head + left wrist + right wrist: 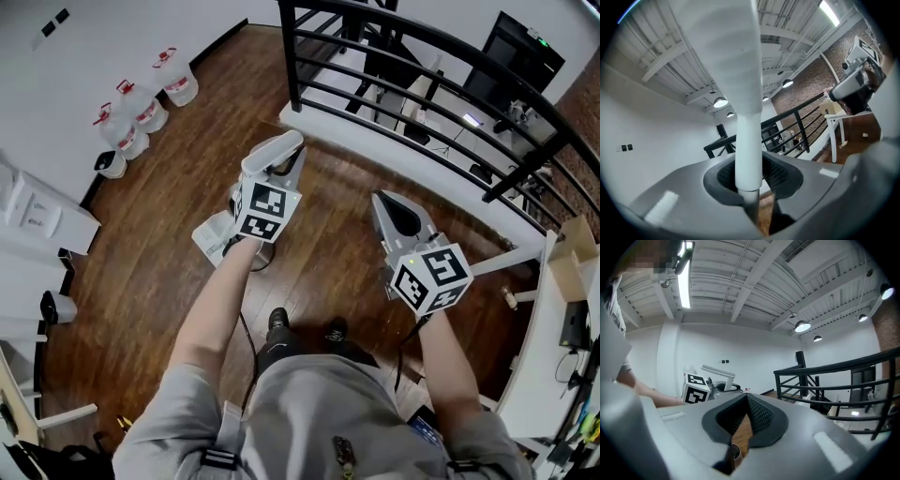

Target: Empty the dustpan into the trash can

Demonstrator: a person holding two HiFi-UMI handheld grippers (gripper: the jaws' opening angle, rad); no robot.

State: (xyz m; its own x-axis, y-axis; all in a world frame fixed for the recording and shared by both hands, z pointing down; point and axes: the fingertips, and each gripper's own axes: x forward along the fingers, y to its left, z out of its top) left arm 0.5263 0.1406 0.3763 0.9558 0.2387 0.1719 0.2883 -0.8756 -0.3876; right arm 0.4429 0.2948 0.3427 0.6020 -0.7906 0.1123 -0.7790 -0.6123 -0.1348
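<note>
In the head view my left gripper (281, 157) is shut on the white handle (274, 147) of a long dustpan. Its white pan (212, 234) rests on the wooden floor below my left arm. In the left gripper view the white handle (746, 108) runs up between the pads of the left gripper (750, 174), with a grey metal pole under it. The right gripper (395, 203) hovers to the right, shut and empty; its pads meet at the tips in the right gripper (747, 401) view. A small white bin (112, 164) stands by the far left wall; I cannot tell if it is the trash can.
A black railing (403, 89) on a white ledge runs across just ahead. Three water jugs (143, 111) line the left wall. A white cabinet (42, 220) stands at the left and a white table (561, 309) at the right. My own shoes (277, 323) are on the floor below.
</note>
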